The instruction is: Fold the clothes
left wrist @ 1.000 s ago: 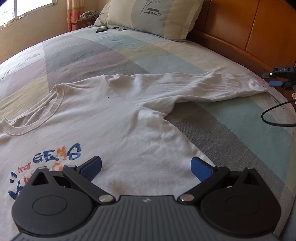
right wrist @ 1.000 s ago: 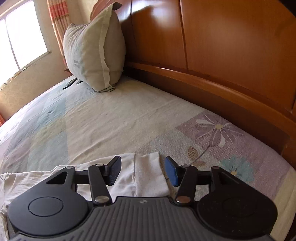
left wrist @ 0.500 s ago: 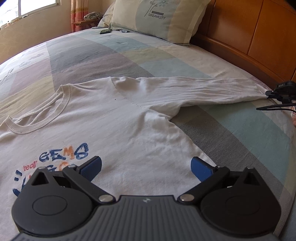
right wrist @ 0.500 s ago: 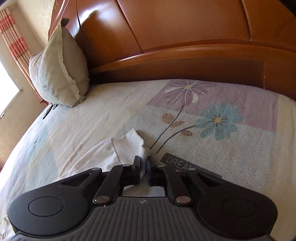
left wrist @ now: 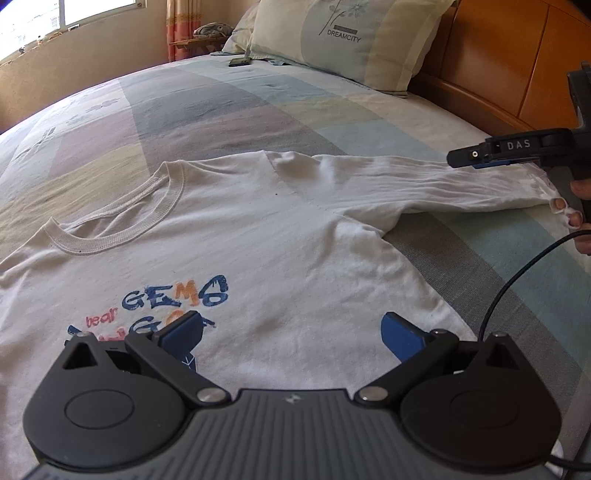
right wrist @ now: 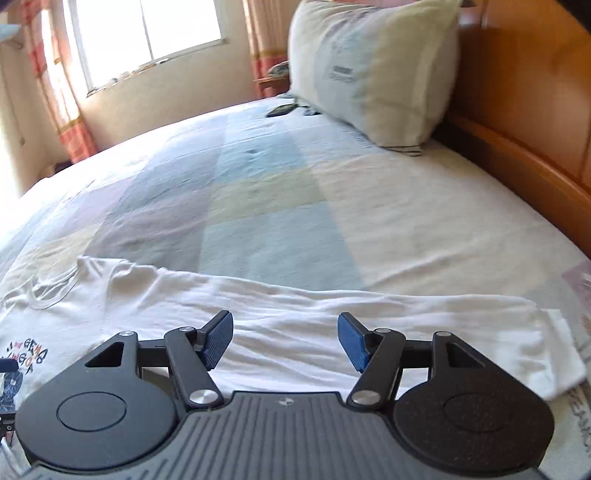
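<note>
A white long-sleeved shirt with a blue and orange print lies face up on the bed. Its sleeve stretches flat toward the right, the cuff at the bed's side. My left gripper is open above the shirt's chest, nothing between its pads. My right gripper hovers over the middle of the sleeve with its jaws opening and no cloth gripped. From the left wrist view the right gripper shows side-on above the sleeve, held by a hand.
The patchwork bedspread covers the bed. A pillow leans on the wooden headboard. A small dark object lies by the pillow. A black cable trails over the bed's right side. A window is beyond.
My right gripper shut on the cuff, drew the sleeve straight, then let go, opened and swung left over the sleeve's middle. My left gripper shifted slightly and stayed open.
</note>
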Demonstrator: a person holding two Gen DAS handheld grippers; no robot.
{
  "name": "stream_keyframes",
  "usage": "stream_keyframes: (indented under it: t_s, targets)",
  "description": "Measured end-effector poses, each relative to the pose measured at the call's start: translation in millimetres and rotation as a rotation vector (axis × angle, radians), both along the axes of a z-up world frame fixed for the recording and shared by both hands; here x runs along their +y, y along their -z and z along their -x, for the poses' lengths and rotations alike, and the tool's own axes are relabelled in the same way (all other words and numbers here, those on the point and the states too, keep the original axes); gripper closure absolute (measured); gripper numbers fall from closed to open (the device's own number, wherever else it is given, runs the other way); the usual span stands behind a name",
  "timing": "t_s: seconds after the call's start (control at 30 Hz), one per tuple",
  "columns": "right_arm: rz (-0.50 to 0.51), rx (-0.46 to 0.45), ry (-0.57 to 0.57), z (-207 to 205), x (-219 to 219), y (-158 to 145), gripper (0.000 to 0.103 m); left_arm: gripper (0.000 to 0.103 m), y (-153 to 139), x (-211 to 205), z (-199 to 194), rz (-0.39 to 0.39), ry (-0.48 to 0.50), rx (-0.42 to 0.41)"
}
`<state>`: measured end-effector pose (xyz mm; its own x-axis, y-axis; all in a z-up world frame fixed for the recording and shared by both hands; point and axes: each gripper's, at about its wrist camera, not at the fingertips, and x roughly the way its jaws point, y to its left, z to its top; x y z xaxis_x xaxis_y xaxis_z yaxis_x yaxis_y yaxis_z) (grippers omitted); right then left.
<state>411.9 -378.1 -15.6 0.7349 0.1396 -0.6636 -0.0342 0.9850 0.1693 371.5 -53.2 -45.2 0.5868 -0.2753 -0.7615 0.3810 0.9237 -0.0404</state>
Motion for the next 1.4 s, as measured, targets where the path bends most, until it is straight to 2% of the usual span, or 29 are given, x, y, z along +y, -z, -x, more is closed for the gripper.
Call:
stream_keyframes:
  t_s: [0.13,0.2,0.23,0.27,0.33,0.4,0.47,0.53,0.57,0.67,0.73,0.87,0.93,1.0,1.1,1.27,1.4]
  targets:
    - [0.023,0.026,-0.088,-29.8,66.0,17.5,0.033,0.001,4.0,7.1,2.7,0.0,-0.017,0.032]
    - [0.091,0.043,-0.087,-31.3,84.9,26.9,0.031,0.001,3.6,11.8,3.2,-0.003,-0.025,0.056]
    - [0.136,0.059,-0.073,-26.9,89.0,33.3,0.026,0.001,2.3,14.0,2.5,-0.007,-0.031,0.065]
    - [0.175,0.075,-0.053,-19.7,88.5,40.0,0.016,0.001,-0.9,17.4,0.5,0.0,-0.038,0.078]
    - [0.191,0.071,0.01,-1.1,73.8,45.4,0.007,0.001,-12.8,23.2,-8.8,0.055,-0.046,0.11]
    - [0.121,0.081,0.088,11.0,55.0,39.8,0.007,0.001,-28.2,24.9,-24.1,0.138,-0.05,0.139]
    - [0.052,0.043,0.142,13.1,40.9,27.8,0.006,0.001,-43.4,22.5,-45.3,0.231,-0.048,0.161]
    - [0.063,-0.013,0.142,3.5,39.7,21.6,0.0,0.001,-52.4,12.7,-72.2,0.299,-0.052,0.202]
    - [0.084,-0.016,0.139,-3.5,41.2,23.1,0.0,0.001,-53.6,6.6,-86.3,0.332,-0.051,0.228]
    - [0.13,0.008,0.141,-16.9,46.1,36.2,0.0,0.001,-46.0,-11.2,-127.8,0.384,-0.094,0.296]
    - [0.112,0.016,0.126,-12.6,47.1,48.0,0.0,0.001,-35.4,-22.9,-152.3,0.394,-0.134,0.338]
    - [0.16,-0.008,0.055,-2.6,50.3,55.6,0.0,0.001,-5.9,-41.4,-195.3,0.368,-0.214,0.367]
    - [0.126,-0.024,0.051,-1.3,44.1,56.8,0.0,0.001,12.2,-39.5,-210.6,0.373,-0.285,0.392]
    - [0.087,-0.043,0.047,0.0,37.1,58.3,0.0,0.001,16.5,-36.8,-218.4,0.407,-0.313,0.353]
    - [0.056,-0.056,0.046,1.9,32.9,58.0,0.0,0.001,16.0,-35.3,-230.8,0.408,-0.344,0.275]
    - [0.119,-0.052,0.036,3.3,41.5,59.2,0.0,0.001,14.5,-33.5,-236.3,0.408,-0.368,0.242]
    - [0.113,-0.078,0.051,5.4,39.8,54.8,0.0,0.001,-2.4,-41.1,-208.5,0.45,-0.31,0.247]
